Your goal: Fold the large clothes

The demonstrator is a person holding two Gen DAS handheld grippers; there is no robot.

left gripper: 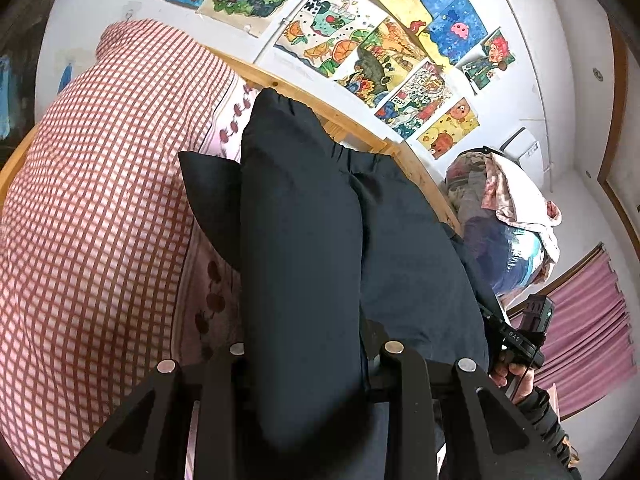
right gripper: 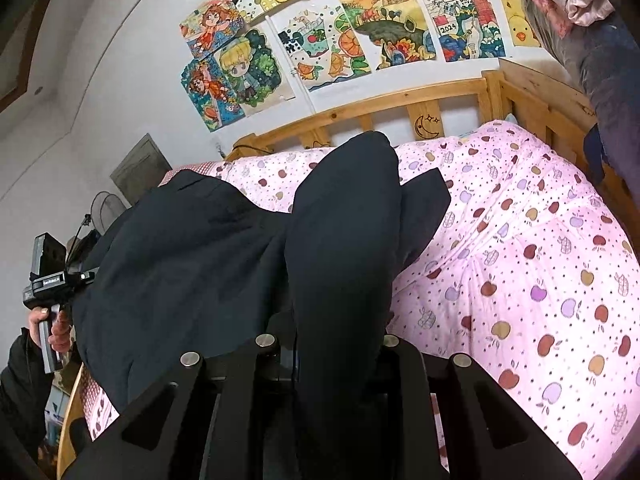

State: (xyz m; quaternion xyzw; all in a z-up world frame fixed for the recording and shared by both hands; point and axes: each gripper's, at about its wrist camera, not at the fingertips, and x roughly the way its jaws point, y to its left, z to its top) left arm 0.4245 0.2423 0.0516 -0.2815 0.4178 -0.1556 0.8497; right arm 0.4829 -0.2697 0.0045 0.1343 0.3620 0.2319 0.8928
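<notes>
Left claw (left gripper: 312, 360): fingers closed onto a thick fold of the dark garment (left gripper: 304, 240); cloth bulges up between them and hides the tips. Right claw (right gripper: 340, 344): same state, clamped on a fold of the same garment, which rises toward 12 o'clock in its view.

Garment hangs lifted between both claws, above the bed. In the right wrist view the rest of it spreads to 9 o'clock, where the person's left hand (right gripper: 52, 324) grips the other handle. In the left wrist view the right hand (left gripper: 516, 372) shows at 4 o'clock.

Beyond: pink apple-print quilt (right gripper: 540, 260) at 3 o'clock, red-checked bedding (left gripper: 100, 200) at 9 o'clock in the left view. Farther: wooden bed rail (right gripper: 400, 108), then drawings (right gripper: 320, 48) on the wall at 12 o'clock.
</notes>
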